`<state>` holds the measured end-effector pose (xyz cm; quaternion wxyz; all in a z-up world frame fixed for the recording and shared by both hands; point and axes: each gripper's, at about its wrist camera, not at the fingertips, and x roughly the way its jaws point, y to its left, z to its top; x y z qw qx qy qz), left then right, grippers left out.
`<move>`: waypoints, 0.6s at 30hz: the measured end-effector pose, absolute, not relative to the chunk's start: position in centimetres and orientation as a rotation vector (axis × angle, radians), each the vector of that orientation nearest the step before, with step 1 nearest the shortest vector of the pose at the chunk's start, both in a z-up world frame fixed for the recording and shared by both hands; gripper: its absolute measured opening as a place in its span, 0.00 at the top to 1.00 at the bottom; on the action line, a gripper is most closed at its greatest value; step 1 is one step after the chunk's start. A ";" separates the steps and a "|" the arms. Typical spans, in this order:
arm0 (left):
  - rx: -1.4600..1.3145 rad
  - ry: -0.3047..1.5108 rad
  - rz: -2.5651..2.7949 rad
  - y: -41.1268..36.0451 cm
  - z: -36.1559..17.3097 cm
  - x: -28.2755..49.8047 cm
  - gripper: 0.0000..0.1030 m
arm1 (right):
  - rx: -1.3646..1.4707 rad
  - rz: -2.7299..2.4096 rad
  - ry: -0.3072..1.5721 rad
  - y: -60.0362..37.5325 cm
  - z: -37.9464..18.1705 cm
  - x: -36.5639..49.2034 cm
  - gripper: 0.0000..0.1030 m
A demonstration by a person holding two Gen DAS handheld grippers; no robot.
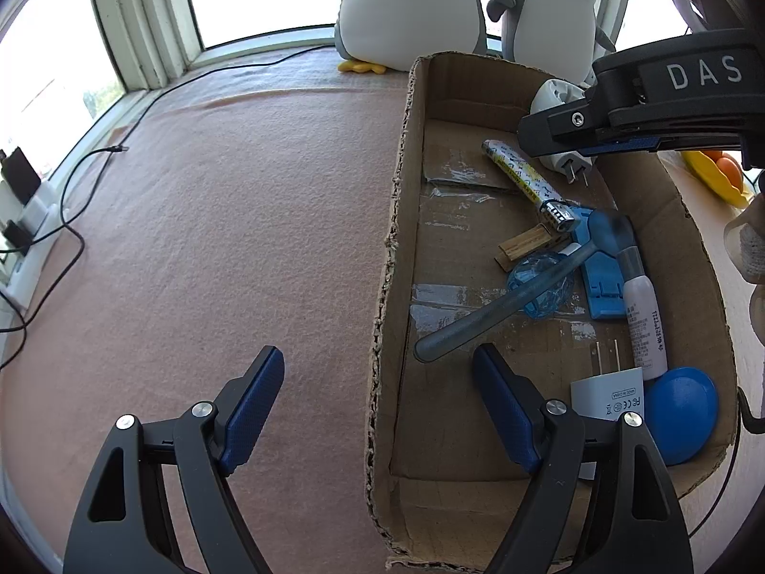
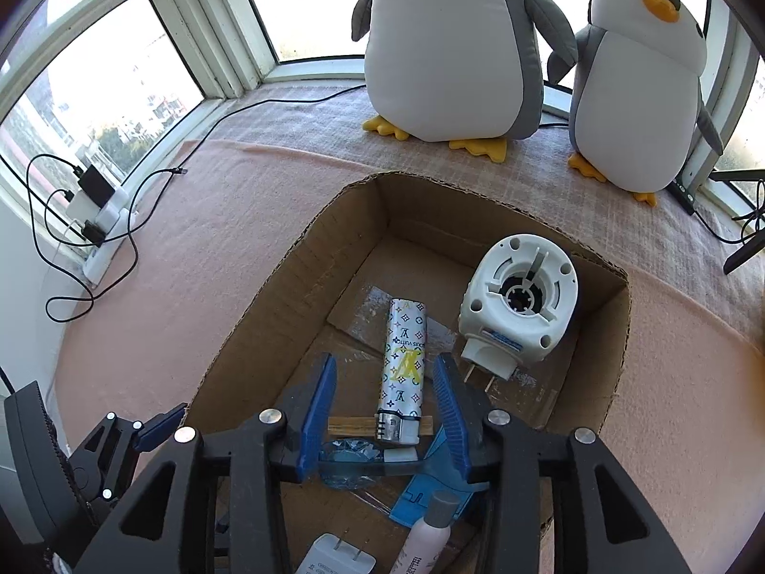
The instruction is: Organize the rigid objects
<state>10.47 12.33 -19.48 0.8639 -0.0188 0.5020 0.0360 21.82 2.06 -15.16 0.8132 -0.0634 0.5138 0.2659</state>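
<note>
Left wrist view: your left claw [image 1: 377,382] hangs open, nothing between its blue pads; one finger sits over the pink felt table [image 1: 215,215], the other over the open brown cardboard box [image 1: 397,239]. Inside the box: a silver patterned lighter [image 1: 526,182] lying flat, a small wooden clip [image 1: 523,248] beside it, a clear blue faceted gem [image 1: 540,287], a grey-handled hammer-shaped tool [image 1: 502,306] lying across the gem, a flat blue plastic stand [image 1: 600,277], a white spray bottle with grey cap [image 1: 643,315], a white wall charger with two prongs [image 1: 607,387] and a round blue disc [image 1: 681,411] in the near corner. Your right claw [image 1: 540,138] reaches in over the far end of the box, just above a white round plug-in device [image 1: 557,93].

Right wrist view: your right claw [image 2: 385,402] stands open over the box [image 2: 267,296], gripping nothing; the lighter [image 2: 404,363] lies between the blue pads, not touched by them. The wooden clip [image 2: 349,425] lies crosswise under the lighter's metal end. The gem [image 2: 351,459] is just below. The white plug-in device [image 2: 521,306] stands tilted against the far right wall, prongs down. The charger [image 2: 334,557] and spray bottle [image 2: 430,535] sit at the bottom edge. Your left claw [image 2: 158,425] shows at lower left. Two grey-and-white plush penguins [image 2: 449,43] stand beyond the box by the window.
</note>
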 end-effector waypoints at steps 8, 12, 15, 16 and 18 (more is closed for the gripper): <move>-0.026 1.060 0.082 12.2 -19.3 10.4 0.20 | -0.144 0.563 1.084 0.9 -14.3 20.9 0.57; -0.009 1.070 0.083 12.0 -19.1 10.3 0.21 | -0.127 0.559 1.075 -0.4 -13.6 19.9 0.52; 0.003 1.063 0.090 11.9 -18.6 9.9 0.21 | -0.132 0.540 1.054 -1.5 -12.7 18.8 0.52; 0.006 1.056 0.091 11.8 -18.3 9.8 0.21 | -0.130 0.536 1.049 -1.9 -12.4 18.5 0.52; 0.012 1.040 0.092 11.8 -17.6 9.3 0.21 | -0.115 0.530 1.040 -2.9 -11.8 17.7 0.51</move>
